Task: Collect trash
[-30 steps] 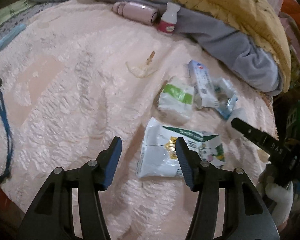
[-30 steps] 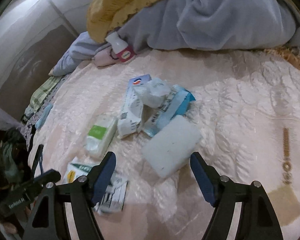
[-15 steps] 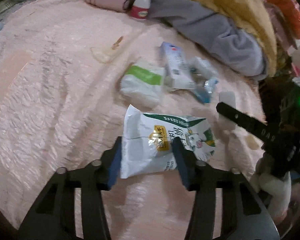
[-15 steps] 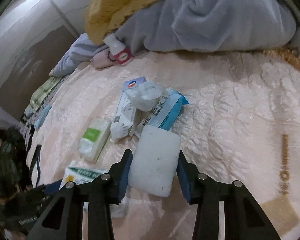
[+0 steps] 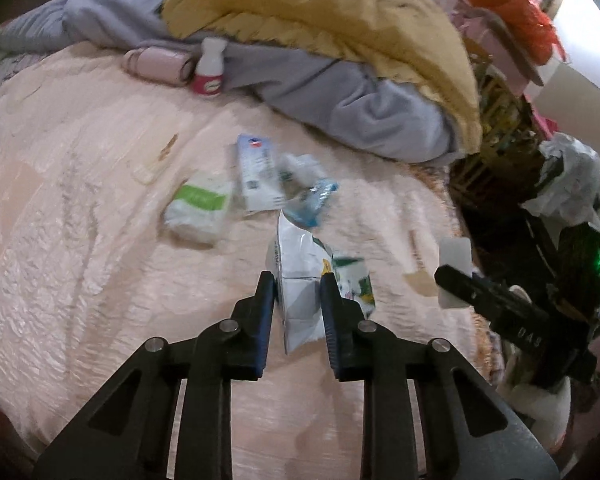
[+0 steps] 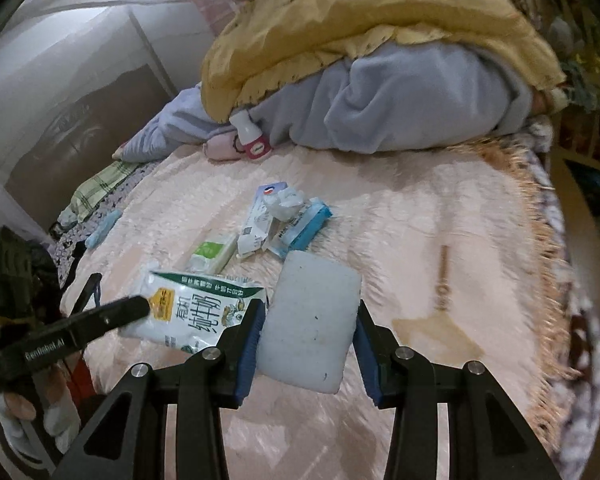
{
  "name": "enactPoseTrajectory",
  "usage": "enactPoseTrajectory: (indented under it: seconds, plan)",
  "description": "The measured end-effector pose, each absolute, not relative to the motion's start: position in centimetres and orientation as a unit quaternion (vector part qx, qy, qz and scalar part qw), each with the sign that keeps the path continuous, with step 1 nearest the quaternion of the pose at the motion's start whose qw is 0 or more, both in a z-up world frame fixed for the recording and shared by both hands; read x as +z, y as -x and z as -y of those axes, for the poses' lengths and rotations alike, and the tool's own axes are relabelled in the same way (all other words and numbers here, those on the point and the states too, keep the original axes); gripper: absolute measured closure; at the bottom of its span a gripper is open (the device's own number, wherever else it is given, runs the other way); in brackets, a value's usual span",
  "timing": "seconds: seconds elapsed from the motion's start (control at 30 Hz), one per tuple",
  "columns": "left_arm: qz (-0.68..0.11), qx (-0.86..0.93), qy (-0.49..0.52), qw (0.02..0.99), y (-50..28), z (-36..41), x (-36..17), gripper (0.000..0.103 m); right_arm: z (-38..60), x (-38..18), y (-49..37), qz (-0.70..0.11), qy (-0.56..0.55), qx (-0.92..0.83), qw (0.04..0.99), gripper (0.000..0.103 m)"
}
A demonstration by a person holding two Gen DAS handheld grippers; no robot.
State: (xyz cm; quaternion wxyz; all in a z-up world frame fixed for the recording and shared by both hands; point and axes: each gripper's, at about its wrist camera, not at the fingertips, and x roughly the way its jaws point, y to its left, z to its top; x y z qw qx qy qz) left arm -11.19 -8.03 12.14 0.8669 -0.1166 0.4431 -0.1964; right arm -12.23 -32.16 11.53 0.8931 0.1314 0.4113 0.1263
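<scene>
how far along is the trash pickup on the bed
Just starting; nothing looks binned yet. In hand: the left tongs are closing on a milk powder bag, and the right tongs grip a white foam block. Left on the bedspread: a green-labelled tissue pack, a toothpaste box and a blue wrapper.

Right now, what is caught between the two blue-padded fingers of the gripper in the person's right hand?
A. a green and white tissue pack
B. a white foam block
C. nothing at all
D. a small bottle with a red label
B: in the right wrist view the right gripper has its pads pressed on either side of the white foam block.
</scene>
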Motion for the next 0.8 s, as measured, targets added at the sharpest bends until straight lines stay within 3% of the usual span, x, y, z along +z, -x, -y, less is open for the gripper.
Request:
enactPoseTrajectory:
  seconds: [0.27,0.8]
  plan:
    - [-0.423,-0.226,0.097,0.872,13.1,11.5,14.3,0.084,34.1,13.1,15.8,-0.395,-0.131,0.112,0.902,0.061]
    - [-0.409,-0.239,0.064,0.878,13.1,16.9,13.6,0.084,37.7,11.7,18.2,-0.401,-0.159,0.095,0.897,0.061]
